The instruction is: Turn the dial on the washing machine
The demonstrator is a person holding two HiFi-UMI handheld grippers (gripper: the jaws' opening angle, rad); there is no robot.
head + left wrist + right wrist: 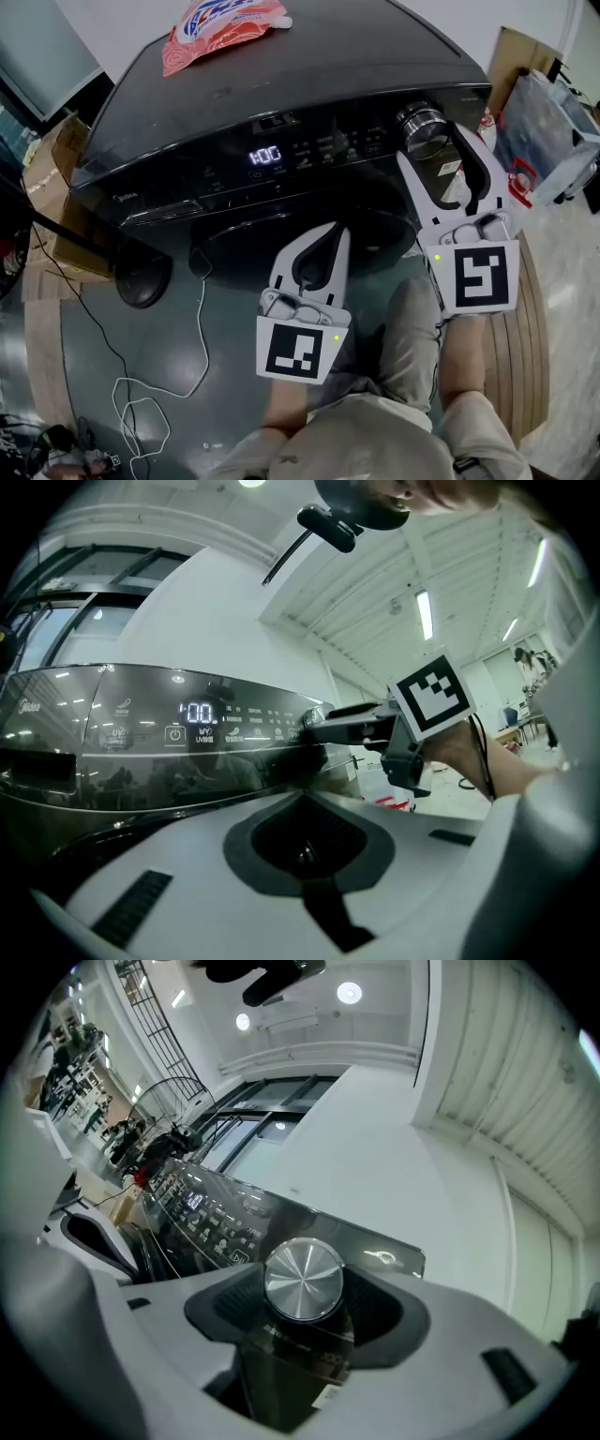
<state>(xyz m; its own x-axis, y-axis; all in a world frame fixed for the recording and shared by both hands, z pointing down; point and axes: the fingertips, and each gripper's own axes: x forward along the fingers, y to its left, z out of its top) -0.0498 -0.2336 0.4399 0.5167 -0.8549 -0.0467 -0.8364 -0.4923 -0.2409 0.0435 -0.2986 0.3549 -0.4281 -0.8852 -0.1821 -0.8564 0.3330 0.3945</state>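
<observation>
Since the dial (424,122) sits squarely between the jaws of the right gripper (433,145), at their far end, the coming move depends on one alignment. The knob's axis sticks out of the control panel of the washing machine (281,84) along much the same line as the gripper points. A roll of the wrist about that line should therefore turn it. The jaws are closed around the dial's rim, with the dark pads against either side of it. The left gripper (339,234) hangs lower and off to the right gripper's left, in front of the door, with its jaws pressed together on nothing. It is clearly the farther one.

The right gripper view shows the brushed metal face of the dial seated in the pads' hollow, which the head view only hints at. The head view alone shows the lit display (265,156) to the gripper's left and a red pouch (220,28) lying on the machine's top beyond it.
</observation>
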